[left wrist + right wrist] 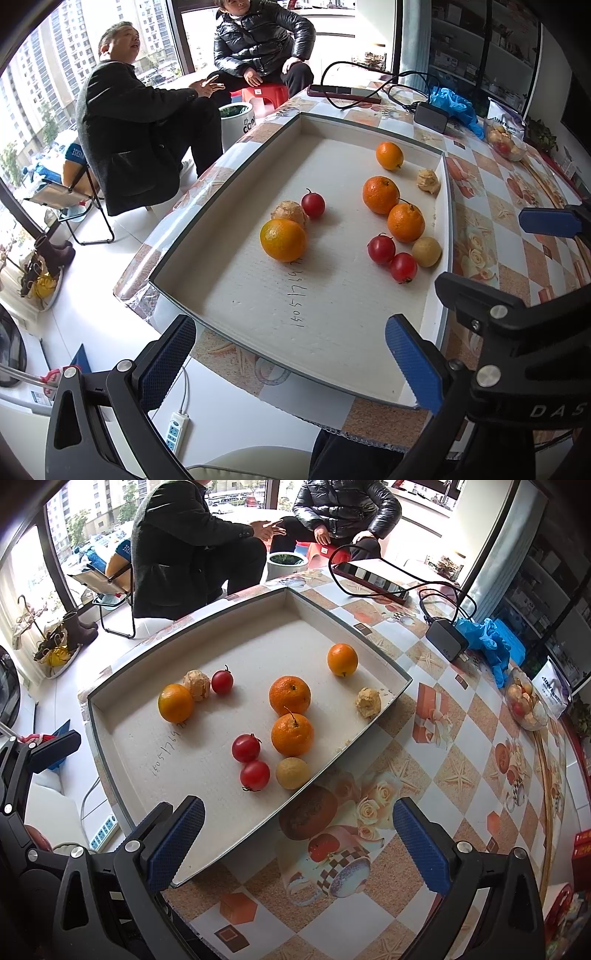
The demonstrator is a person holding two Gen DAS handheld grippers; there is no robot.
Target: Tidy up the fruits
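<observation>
both grippers, left (295,363) and right (299,843), are held apart and empty above the tray (110,734). oranges (291,734) and tomatoes (255,775) are scattered inside; a charger (446,638) and glove (489,642) are seen beyond.

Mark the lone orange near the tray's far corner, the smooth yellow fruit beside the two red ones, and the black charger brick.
far orange (342,659), right wrist view, centre of its skin.
yellow fruit (292,772), right wrist view, middle of its top.
charger brick (446,639), right wrist view, flat upper face.
</observation>
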